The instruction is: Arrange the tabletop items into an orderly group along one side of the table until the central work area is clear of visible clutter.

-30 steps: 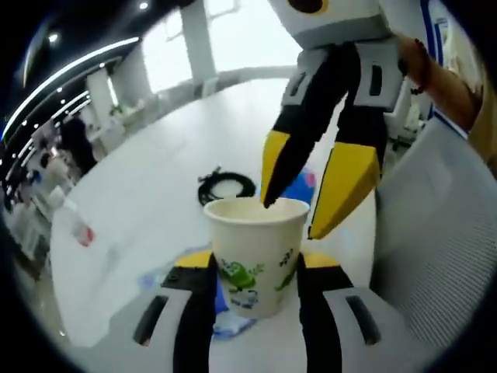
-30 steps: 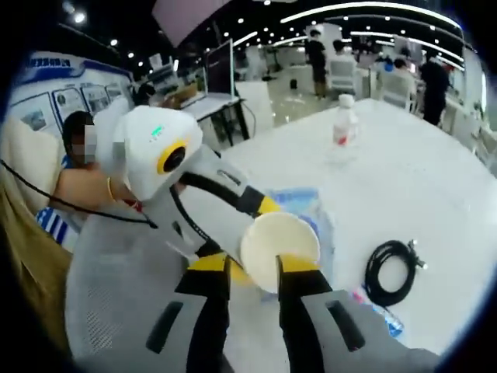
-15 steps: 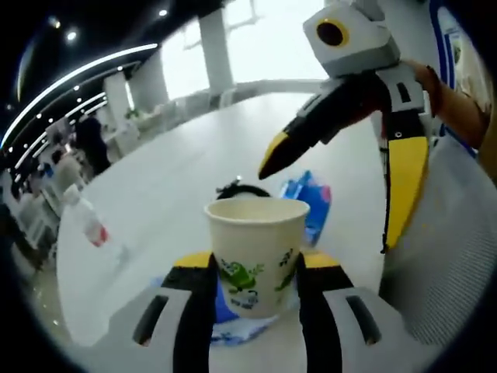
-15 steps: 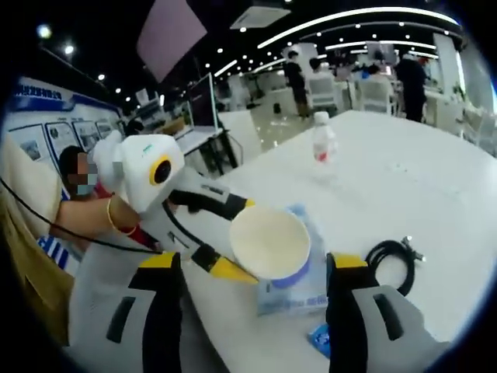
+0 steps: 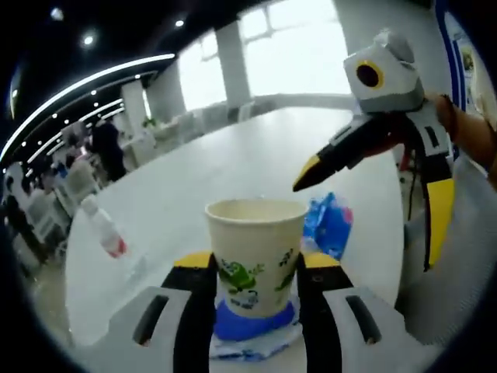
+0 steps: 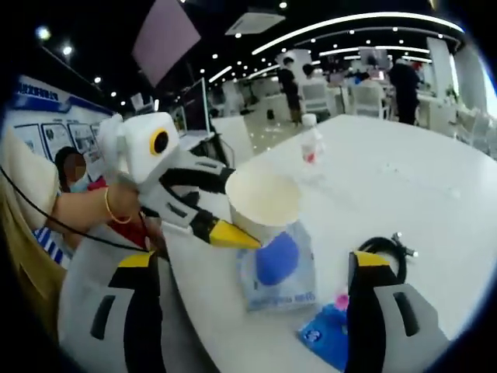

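Left gripper (image 5: 255,268) clamped on paper cup (image 5: 255,256), jaws pressed to both sides of it, cup upright and lifted above the white table (image 5: 233,167); cup base hidden between the jaws in the left gripper view, and whether it touches anything below can't be told. Cup is cream with a green cartoon print, plain rim, inside looks empty in the right gripper view (image 6: 262,196). Under it a clear plastic packet with a blue round patch (image 6: 277,264), partly cut off by the cup in the left gripper view (image 5: 252,326). Right gripper (image 6: 252,272) jaws wide apart, nothing between them, seen from the side in the left gripper view (image 5: 373,186) to the right of the cup, one yellow tip dark and blurred. Near right of the packet a blue wrapper (image 6: 326,334) with pink bit, text too small to read. Right of that a coiled black cable (image 6: 384,252), half hidden behind the right jaw. Farther on the table a clear water bottle (image 6: 311,144) with red label, standing; blurred in the left gripper view (image 5: 105,233). Person's hand (image 6: 128,206) with a bracelet holds the left gripper. Far background: people and chairs, indistinct.
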A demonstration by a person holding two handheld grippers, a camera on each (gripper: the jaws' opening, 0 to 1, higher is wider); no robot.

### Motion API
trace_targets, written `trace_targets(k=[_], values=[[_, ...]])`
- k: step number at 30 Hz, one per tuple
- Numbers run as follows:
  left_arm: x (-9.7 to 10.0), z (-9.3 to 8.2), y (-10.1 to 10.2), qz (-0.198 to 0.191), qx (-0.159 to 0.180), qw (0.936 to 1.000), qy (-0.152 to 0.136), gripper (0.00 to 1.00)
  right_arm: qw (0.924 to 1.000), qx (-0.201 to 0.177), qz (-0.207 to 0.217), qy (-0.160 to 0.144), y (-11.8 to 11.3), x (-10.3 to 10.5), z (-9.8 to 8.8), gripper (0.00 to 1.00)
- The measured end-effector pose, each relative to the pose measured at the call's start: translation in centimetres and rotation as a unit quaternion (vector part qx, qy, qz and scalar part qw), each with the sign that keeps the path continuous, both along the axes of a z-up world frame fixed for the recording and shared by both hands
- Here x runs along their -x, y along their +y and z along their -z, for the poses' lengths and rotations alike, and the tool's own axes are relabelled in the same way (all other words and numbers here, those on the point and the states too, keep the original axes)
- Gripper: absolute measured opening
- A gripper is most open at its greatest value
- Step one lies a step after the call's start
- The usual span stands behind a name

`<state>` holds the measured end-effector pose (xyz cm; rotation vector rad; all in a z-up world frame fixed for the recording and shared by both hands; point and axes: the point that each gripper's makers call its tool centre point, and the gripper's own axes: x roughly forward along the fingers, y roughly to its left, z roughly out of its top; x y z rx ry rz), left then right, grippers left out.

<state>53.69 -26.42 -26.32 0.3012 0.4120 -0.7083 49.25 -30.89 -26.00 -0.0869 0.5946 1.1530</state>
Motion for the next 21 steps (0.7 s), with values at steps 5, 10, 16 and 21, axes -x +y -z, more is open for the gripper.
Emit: trace_targets(k=[5,10,16,21], values=[[-1.3,-0.5,0.0,-0.014,0.017,0.9997,-0.009,0.38,0.9999,-0.011,0.001,0.005,-0.2,-0.1,0.3,1.00],[-3.7,-1.8,-0.3,-0.042,0.072,0.9959,-0.036,0.38,0.9995,-0.021,0.017,0.014,-0.7,-0.9,0.8,1.00],[-5.9,-1.7,-0.3,-0.051,0.083,0.9945,-0.040,0.38,0.9991,-0.020,0.028,0.025,-1.4,-1.4,1.6,1.00],[-7.9,-2.2,0.0,-0.060,0.094,0.9916,-0.066,0.38,0.9985,-0.014,0.041,0.035,-2.4,-2.0,2.5,1.00]])
